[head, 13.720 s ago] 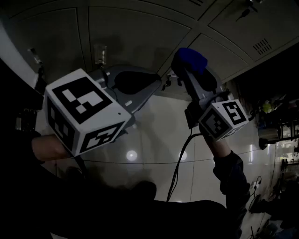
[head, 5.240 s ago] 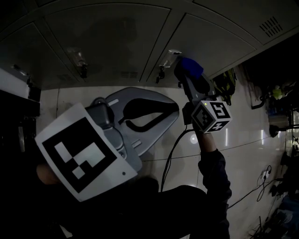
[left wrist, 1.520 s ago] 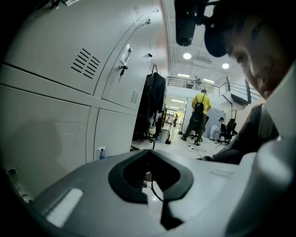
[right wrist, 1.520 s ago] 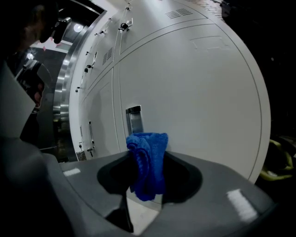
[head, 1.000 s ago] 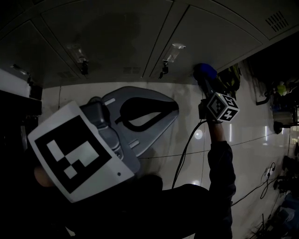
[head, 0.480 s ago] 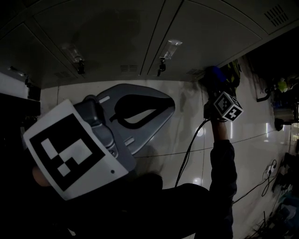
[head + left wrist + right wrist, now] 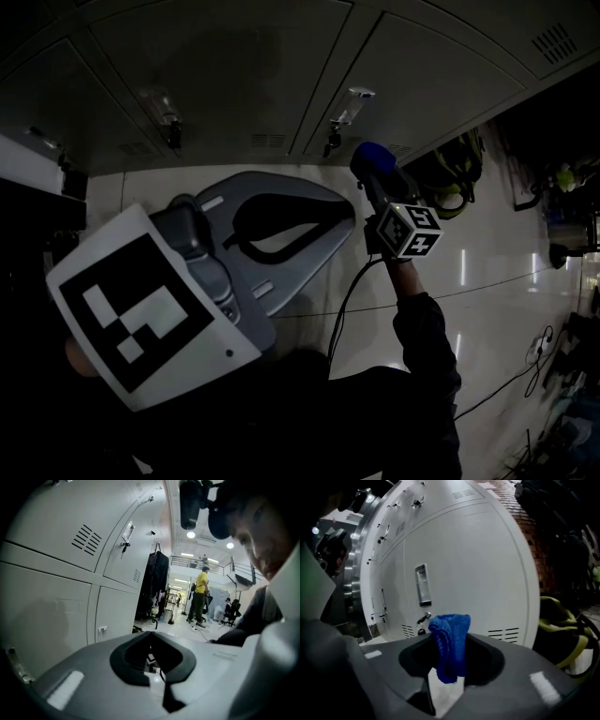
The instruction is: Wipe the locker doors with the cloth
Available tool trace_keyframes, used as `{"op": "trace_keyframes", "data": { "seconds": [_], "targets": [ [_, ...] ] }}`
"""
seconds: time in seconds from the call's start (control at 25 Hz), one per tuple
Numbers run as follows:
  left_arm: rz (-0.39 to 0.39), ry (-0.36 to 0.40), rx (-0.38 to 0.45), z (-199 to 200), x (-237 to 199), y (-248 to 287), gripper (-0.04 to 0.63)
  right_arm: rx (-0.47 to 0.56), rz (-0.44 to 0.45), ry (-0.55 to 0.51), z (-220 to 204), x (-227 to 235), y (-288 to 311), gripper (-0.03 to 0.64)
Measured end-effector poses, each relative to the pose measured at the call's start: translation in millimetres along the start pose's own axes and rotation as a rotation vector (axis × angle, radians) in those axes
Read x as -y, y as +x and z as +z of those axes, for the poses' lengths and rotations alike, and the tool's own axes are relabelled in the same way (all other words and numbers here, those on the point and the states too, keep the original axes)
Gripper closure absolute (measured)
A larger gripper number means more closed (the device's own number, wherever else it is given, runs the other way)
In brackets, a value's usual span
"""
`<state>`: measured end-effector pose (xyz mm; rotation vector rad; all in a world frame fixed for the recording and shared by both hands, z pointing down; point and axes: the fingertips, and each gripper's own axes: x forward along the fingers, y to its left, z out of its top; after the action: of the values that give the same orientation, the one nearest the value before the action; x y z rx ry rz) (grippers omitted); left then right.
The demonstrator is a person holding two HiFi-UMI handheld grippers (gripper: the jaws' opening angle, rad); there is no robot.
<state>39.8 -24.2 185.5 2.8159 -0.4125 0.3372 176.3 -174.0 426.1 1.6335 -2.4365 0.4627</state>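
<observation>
Nearest, low and left in the head view: the left claw [image 7: 349, 217], large and grey, with its marker cube [image 7: 141, 309] at the near end. Shut tip to tip in its own view, nothing caught in the black-padded opening behind the tips. Held apart from the lockers.

Further out, to the right: a dark sleeve [image 7: 427, 342] stretched forward, a black cable [image 7: 345, 305] trailing beneath it, then the smaller-looking marker cube [image 7: 409, 232] of the right claw [image 7: 373, 176]. Clamped on the blue cloth [image 7: 450, 641], bunched into a thick fold, pinched at the tips and hanging down through the padded opening. Raised toward the foot of the locker doors [image 7: 234, 75], just right of a key lock [image 7: 329, 142] in the head view; touching the metal or only close to it, impossible to tell.

Beyond the cloth, in the right gripper view: a pale door with a recessed metal handle [image 7: 421, 585], a latch [image 7: 424, 618] below that, and vent slots [image 7: 504, 633] near the bottom edge. Right of the lockers, on the glossy tiled floor [image 7: 497, 281], a yellow-green bag [image 7: 565, 620] slumped beside the last door.

Farthest off, down the aisle in the left gripper view: a dark coat [image 7: 157, 571] hung at the end of the locker row, and a person in a yellow top [image 7: 203, 585] standing under ceiling lights.
</observation>
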Motion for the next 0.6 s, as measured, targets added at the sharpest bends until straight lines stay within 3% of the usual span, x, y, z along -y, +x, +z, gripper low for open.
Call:
{"op": "trace_keyframes", "data": {
  "seconds": [0.2,0.6],
  "targets": [
    [0.005,-0.003,0.013,3,-3,-7,0.617,0.016,0.061,-0.046,11,-34,22,0.468],
    [0.003,-0.018,0.009,1,-5,-7,0.617,0.031,0.061,-0.052,17,-31,39,0.468]
  ]
}}
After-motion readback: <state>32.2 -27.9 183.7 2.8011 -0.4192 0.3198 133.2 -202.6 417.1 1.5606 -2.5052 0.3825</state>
